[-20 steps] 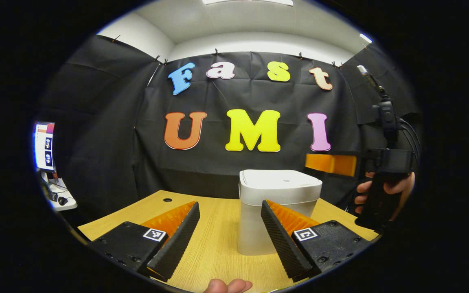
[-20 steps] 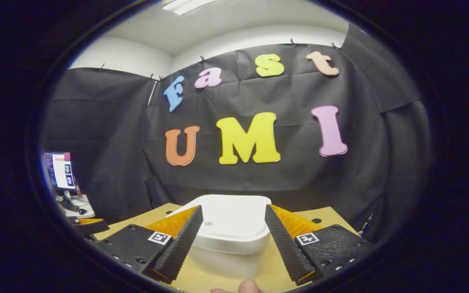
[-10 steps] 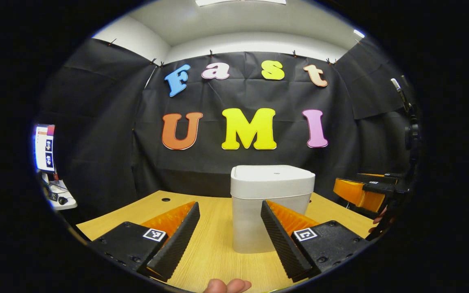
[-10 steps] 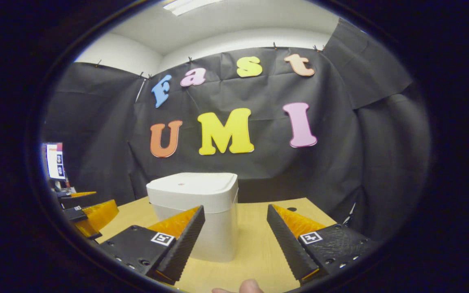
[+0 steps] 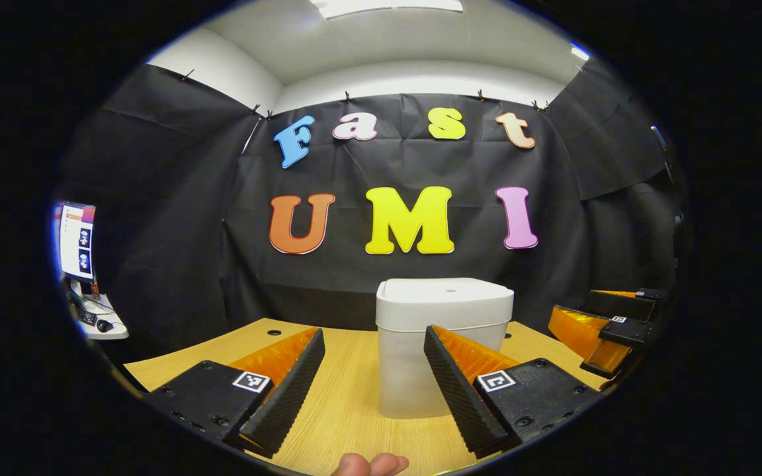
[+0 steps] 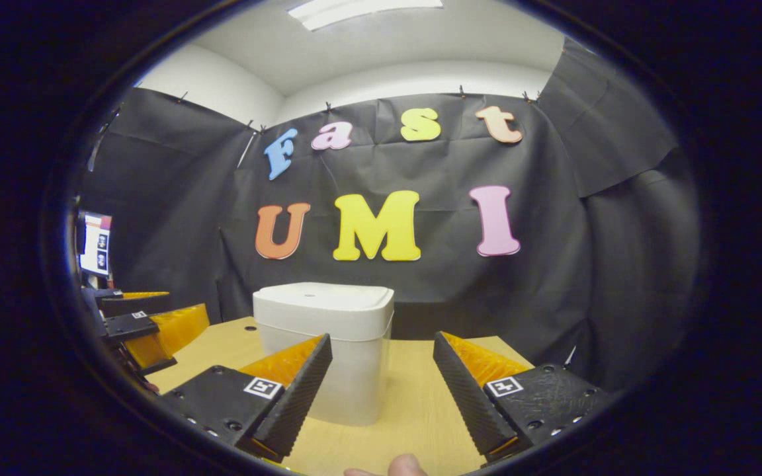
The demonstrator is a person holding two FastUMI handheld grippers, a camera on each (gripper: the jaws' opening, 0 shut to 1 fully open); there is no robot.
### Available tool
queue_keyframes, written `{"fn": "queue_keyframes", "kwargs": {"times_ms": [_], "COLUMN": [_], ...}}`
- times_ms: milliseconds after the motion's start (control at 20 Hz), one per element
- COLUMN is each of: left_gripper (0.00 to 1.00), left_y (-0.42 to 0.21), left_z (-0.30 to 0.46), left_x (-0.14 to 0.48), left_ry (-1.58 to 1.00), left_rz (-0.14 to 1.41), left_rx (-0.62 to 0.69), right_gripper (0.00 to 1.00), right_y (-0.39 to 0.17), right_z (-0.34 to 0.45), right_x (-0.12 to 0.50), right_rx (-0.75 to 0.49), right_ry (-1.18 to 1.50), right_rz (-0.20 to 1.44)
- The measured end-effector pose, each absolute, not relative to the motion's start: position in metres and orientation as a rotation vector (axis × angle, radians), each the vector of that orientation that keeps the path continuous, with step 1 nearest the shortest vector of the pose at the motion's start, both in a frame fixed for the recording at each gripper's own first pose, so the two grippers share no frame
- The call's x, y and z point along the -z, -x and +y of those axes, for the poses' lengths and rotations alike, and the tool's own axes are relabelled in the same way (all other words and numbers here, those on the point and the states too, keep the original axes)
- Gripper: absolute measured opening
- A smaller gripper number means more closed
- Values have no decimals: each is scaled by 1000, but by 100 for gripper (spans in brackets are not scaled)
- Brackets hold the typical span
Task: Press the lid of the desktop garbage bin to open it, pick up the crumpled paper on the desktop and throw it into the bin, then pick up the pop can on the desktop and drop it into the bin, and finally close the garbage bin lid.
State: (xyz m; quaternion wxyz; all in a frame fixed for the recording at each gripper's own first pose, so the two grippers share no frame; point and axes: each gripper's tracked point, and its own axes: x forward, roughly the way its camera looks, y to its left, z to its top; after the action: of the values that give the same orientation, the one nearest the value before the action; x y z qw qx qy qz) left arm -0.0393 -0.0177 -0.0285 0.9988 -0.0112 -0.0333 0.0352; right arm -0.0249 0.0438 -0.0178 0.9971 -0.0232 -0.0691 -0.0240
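My left gripper (image 5: 374,380) hovers with fingers wide and empty before the closed white plastic bin (image 5: 444,344) mid-table (image 5: 348,410). My right gripper (image 6: 381,383), fingers also wide, has dropped back from above the lid (image 6: 325,297); I judge the closing done. Open wood lies either side.

My ceiling light panel (image 5: 386,5) gives bright, even light; the table (image 5: 348,396) shows only soft shadows. Both views are sharp, with edges bent by fisheye.
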Motion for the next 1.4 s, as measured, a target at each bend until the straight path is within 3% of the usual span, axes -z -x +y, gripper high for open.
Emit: {"fn": "queue_keyframes", "kwargs": {"times_ms": [1400], "left_gripper": [97], "left_y": [44], "left_z": [-26], "left_x": [40], "left_ry": [10], "left_rz": [-55], "left_rx": [-58], "right_gripper": [96], "right_y": [34], "right_z": [44], "right_x": [21], "right_rx": [70], "right_ry": [43], "right_rz": [-154]}}
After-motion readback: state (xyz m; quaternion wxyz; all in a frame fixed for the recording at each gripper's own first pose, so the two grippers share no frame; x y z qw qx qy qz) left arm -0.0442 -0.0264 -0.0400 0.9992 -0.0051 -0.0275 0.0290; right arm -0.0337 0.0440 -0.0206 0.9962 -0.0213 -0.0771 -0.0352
